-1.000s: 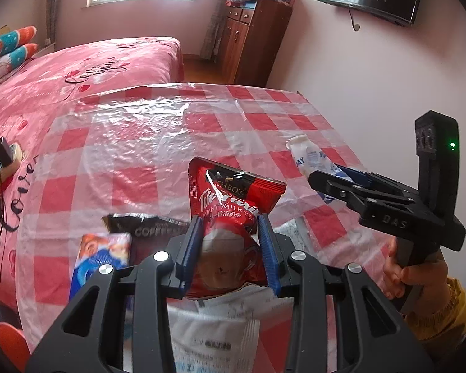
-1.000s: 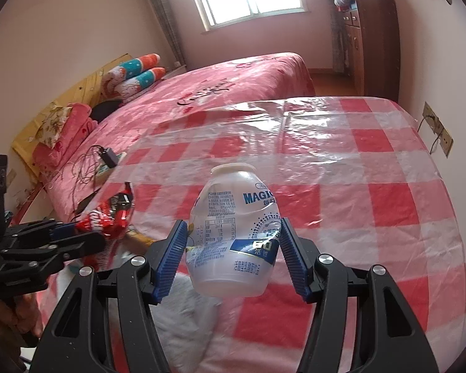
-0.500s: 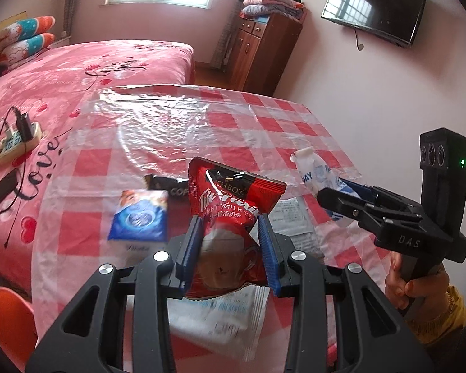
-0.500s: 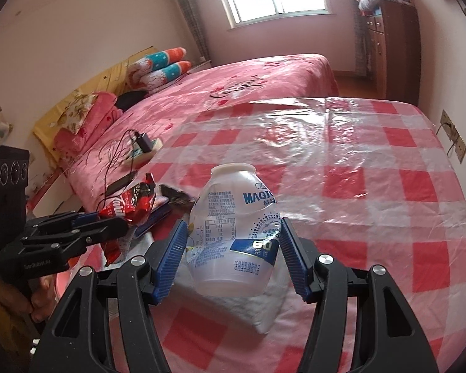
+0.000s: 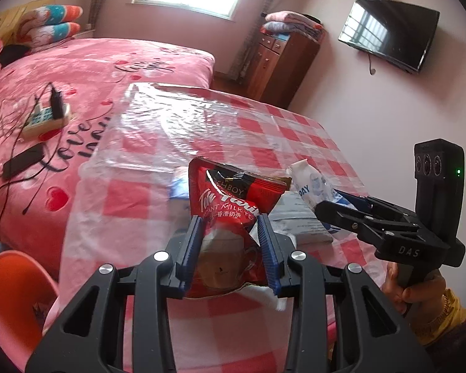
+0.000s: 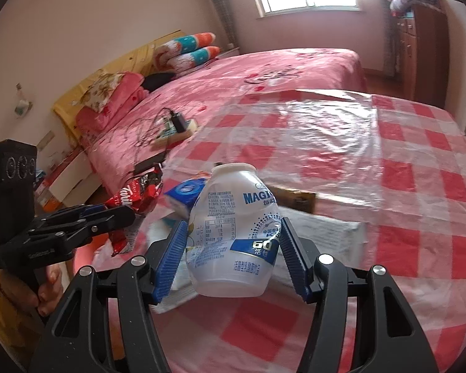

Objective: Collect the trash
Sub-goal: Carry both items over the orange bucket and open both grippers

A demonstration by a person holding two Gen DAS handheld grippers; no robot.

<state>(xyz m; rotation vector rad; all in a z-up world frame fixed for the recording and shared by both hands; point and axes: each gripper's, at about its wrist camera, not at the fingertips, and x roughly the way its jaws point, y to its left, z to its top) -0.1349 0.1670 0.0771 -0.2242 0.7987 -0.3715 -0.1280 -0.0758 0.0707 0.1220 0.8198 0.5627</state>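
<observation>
While my left gripper (image 5: 230, 242) pinches a crumpled red milk-tea sachet (image 5: 230, 211) above the table's (image 6: 419, 186) near left edge, my right gripper (image 6: 230, 248) clamps a dented white bottle (image 6: 233, 233), blue-labelled, over flat wrappers (image 6: 323, 227).

Both grippers have lifted up and back from the checked table (image 5: 264, 130), so more of the pink bed (image 5: 77, 71) shows at 10 o'clock in the left view. The blue packet (image 6: 186, 191), at 8 o'clock of the red milk tea sachet (image 5: 230, 214) earlier, now peeks out blurred at its 10 o'clock. In the right view the left gripper (image 6: 121, 214) has risen from 8 toward 9 o'clock, and an orange stool (image 5: 12, 283) has grown at 8 o'clock in the left view.
</observation>
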